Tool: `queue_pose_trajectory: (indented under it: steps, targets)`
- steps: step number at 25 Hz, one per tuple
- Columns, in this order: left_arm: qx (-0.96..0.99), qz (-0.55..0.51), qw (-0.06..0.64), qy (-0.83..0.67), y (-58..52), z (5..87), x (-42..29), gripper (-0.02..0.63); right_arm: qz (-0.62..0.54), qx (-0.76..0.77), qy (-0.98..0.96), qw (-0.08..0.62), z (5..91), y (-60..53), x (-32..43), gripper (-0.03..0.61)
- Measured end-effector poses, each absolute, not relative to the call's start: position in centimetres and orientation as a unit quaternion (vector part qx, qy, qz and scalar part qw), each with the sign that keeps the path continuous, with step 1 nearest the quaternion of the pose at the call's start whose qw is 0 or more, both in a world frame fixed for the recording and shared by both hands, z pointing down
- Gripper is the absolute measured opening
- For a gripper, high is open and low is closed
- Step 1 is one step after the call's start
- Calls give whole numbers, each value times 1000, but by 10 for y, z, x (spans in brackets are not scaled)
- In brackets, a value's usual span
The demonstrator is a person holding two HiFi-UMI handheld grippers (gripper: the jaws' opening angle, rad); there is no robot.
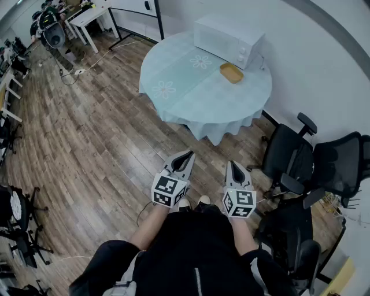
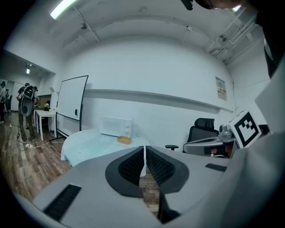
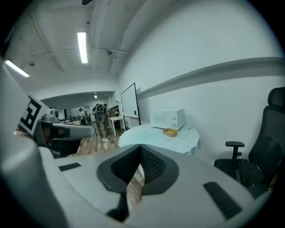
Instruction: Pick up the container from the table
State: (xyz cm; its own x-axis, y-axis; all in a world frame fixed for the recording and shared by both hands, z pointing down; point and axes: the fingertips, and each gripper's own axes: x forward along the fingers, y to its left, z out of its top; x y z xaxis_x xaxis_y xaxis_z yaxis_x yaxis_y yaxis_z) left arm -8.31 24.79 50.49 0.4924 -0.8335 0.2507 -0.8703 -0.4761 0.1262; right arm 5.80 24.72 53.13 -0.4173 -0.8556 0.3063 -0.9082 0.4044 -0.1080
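Observation:
A small yellow-orange container (image 1: 231,73) sits on the round table (image 1: 191,92), which has a pale blue cloth, just in front of a white microwave (image 1: 228,39). The container (image 2: 124,140) shows far off in the left gripper view, and the container (image 3: 170,132) shows far off in the right gripper view too. Both grippers are held close to the person's body, well short of the table. My left gripper (image 1: 186,157) is shut with nothing in it. My right gripper (image 1: 233,168) is also shut and empty.
Black office chairs (image 1: 300,167) stand to the right, near the white wall. A whiteboard (image 2: 70,104) and a white desk (image 1: 87,17) stand at the far left, with people (image 1: 52,29) beyond. Wooden floor lies between me and the table.

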Motion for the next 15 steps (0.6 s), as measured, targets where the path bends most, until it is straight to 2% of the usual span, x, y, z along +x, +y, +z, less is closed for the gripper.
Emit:
queue_pose_trajectory:
  steps: [6,15]
  targets:
    - [855,78,121,-498,249,503,-85,26,129,545,-824,83,524,247,65,25]
    - [861,75,125,-487,243,506,-85,26,127,547,-822,96,528,243,60,25]
